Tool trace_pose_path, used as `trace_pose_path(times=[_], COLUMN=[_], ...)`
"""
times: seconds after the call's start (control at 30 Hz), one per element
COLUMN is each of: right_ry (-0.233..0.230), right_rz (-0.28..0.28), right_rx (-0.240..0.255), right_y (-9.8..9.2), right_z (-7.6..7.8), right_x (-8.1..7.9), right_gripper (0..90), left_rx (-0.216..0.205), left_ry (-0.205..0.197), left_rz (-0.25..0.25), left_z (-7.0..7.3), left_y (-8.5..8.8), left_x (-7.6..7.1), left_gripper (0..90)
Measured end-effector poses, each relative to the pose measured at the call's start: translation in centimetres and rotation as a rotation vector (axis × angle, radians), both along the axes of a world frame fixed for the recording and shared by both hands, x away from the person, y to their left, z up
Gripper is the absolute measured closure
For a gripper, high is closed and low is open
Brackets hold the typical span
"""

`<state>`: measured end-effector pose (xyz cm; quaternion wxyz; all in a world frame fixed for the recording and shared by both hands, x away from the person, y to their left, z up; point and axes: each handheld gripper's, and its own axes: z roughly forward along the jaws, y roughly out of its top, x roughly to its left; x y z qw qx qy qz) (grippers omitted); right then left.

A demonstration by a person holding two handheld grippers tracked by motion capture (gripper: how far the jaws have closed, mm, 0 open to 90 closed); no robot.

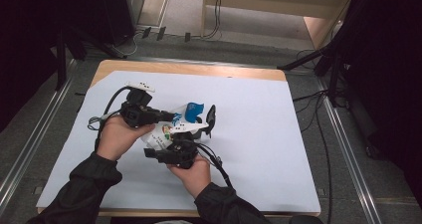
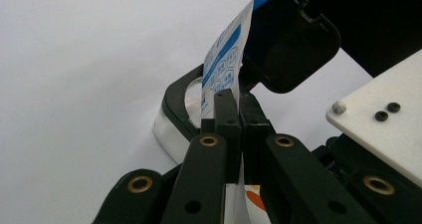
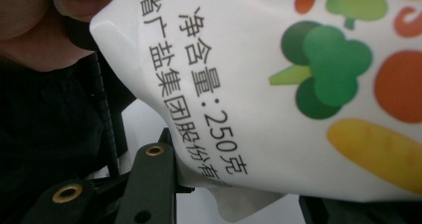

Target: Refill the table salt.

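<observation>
- High view: bag point(image 1: 166, 129) over container point(image 1: 201, 129), pinched closed at top edge in left fingers point(image 2: 234, 119).
- Right fingers point(image 3: 149, 174) clamped around bag body.
- Tilt slowly, keeping opening above container.

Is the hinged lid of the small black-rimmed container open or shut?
Open: the black lid stands raised above the black-rimmed container, beside the white and blue printed bag.

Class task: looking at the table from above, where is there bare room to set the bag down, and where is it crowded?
Bare: the pale blue mat right of the black-lidded container, and its far strip. Crowded: centre-left, around both grippers and the white printed bag.
</observation>
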<state>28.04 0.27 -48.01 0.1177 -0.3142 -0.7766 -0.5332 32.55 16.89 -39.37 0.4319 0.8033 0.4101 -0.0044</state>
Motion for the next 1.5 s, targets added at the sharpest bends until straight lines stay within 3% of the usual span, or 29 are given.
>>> trace_pose_path(times=[1.03,1.5], right_ry=[0.001,0.018], right_rz=[0.003,0.006], right_rx=[-0.008,0.011], right_y=[0.06,-0.01], right_z=[-0.01,0.10], right_x=[-0.07,0.15], right_gripper=[63.6,63.5], left_rx=[0.011,0.013], left_ry=[-0.009,-0.027], left_rz=[-0.006,0.006], left_z=[0.01,0.04], left_y=[-0.13,-0.26], left_x=[-0.15,-0.10], left_gripper=[90.0,90.0])
